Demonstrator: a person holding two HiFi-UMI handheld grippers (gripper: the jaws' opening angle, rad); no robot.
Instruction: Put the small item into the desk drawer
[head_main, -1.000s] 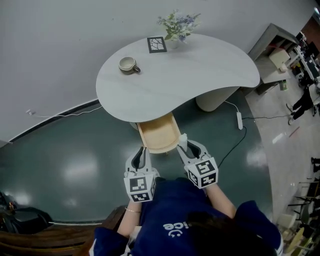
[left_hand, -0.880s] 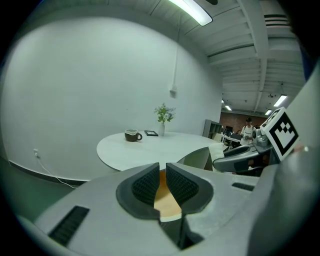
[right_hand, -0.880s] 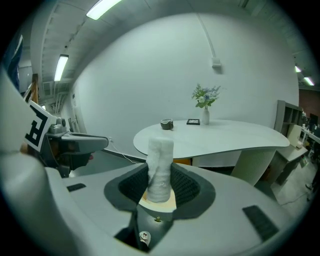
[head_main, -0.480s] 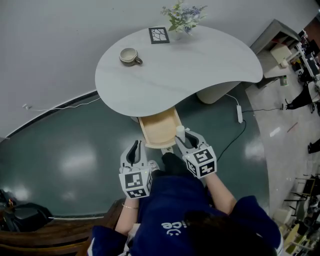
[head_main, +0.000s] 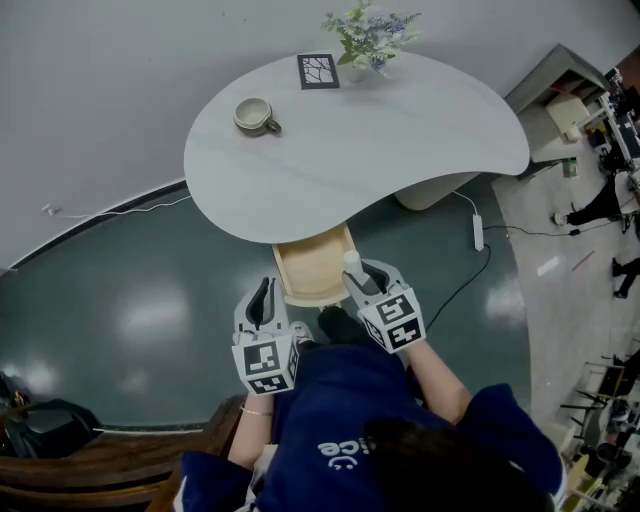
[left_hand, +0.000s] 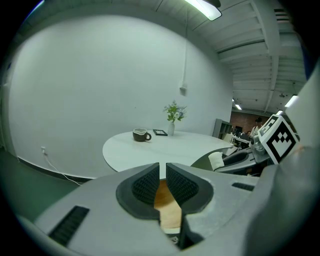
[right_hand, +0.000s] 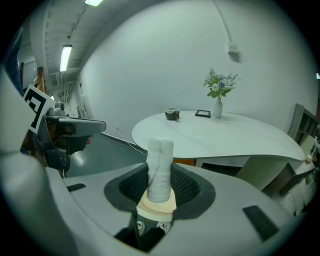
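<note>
The light wooden drawer (head_main: 312, 268) stands pulled out from under the white table (head_main: 400, 130). My right gripper (head_main: 360, 277) is shut on the small item (head_main: 351, 262), a white roll held upright at the drawer's front right corner. In the right gripper view the roll (right_hand: 160, 165) rises between the dark pads (right_hand: 186, 187) of the right gripper (right_hand: 160, 187), with a tan part below it. My left gripper (head_main: 262, 300) hangs just left of the drawer front, its jaws together and nothing between them. In the left gripper view, the left gripper (left_hand: 162, 172) shows drawer wood (left_hand: 167, 210) below its jaws.
On the table stand a mug (head_main: 255, 116), a small picture frame (head_main: 318, 71) and a vase of flowers (head_main: 368, 35). A power strip with its cable (head_main: 478, 235) lies on the floor to the right. A dark bag (head_main: 40, 430) and wooden furniture (head_main: 120, 470) sit at the lower left.
My right gripper has carried the white roll forward and slightly down to the drawer's front right corner. The left gripper has drifted left, away from the drawer front.
</note>
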